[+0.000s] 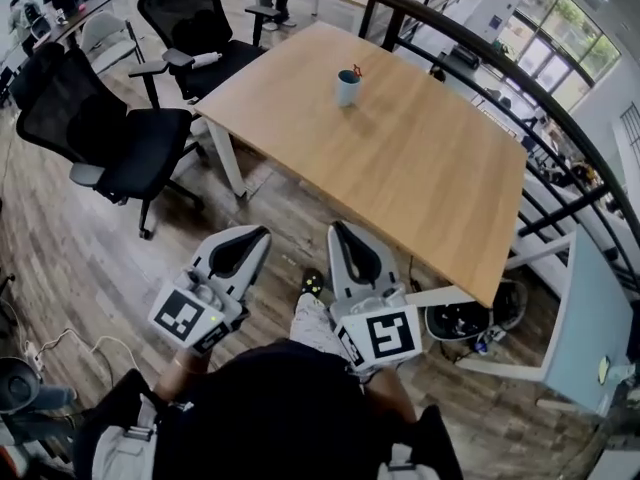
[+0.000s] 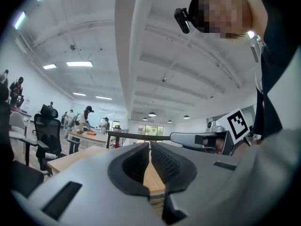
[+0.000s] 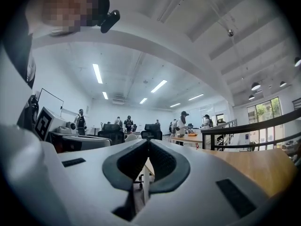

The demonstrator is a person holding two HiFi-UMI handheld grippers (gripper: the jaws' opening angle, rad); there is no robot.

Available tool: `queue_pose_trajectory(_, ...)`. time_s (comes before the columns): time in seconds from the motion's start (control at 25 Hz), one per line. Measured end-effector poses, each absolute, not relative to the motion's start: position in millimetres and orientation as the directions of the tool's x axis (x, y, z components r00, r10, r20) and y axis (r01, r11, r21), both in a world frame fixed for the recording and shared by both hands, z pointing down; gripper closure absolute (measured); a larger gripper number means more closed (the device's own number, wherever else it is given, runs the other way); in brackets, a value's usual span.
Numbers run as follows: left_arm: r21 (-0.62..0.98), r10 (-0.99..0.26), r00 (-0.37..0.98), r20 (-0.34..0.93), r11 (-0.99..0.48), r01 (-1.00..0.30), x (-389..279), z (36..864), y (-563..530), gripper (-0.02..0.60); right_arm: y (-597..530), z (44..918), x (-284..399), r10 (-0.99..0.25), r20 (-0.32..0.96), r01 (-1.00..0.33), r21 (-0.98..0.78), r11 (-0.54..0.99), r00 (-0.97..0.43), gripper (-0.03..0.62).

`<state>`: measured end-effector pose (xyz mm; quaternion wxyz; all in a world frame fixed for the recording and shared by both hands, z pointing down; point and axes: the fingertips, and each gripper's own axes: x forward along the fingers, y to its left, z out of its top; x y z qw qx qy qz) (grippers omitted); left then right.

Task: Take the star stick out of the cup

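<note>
Star stick (image 1: pixel 356 70), apparently reddish, stands in the cup (image 1: pixel 347 88) near the far edge of the table (image 1: pixel 420 178). Left gripper (image 1: pixel 262 233) and right gripper (image 1: pixel 337 227) hang off its near edge, jaws together, empty. The reach looks not yet begun; next, approach and open one.
</note>
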<state>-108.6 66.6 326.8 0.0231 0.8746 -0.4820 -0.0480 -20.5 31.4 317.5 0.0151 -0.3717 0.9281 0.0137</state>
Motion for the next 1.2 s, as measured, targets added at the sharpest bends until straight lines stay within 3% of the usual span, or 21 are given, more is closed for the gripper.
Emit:
queue_pose_trajectory(0.48, 0.088, -0.888, 0.457, -0.045, -0.460, -0.884, -129, 337, -23, 0.558, -66, 331, -35, -0.652, -0.027, -0.653, 0.005, 0.758, -0.757, 0.569)
queue_pose_trajectory(1.2, 0.071, -0.885, 0.464, -0.031, -0.465, -0.882, -111, 324, -164, 0.558, -212, 323, -11, -0.673, -0.064, -0.672, -0.033, 0.740, -0.737, 0.568)
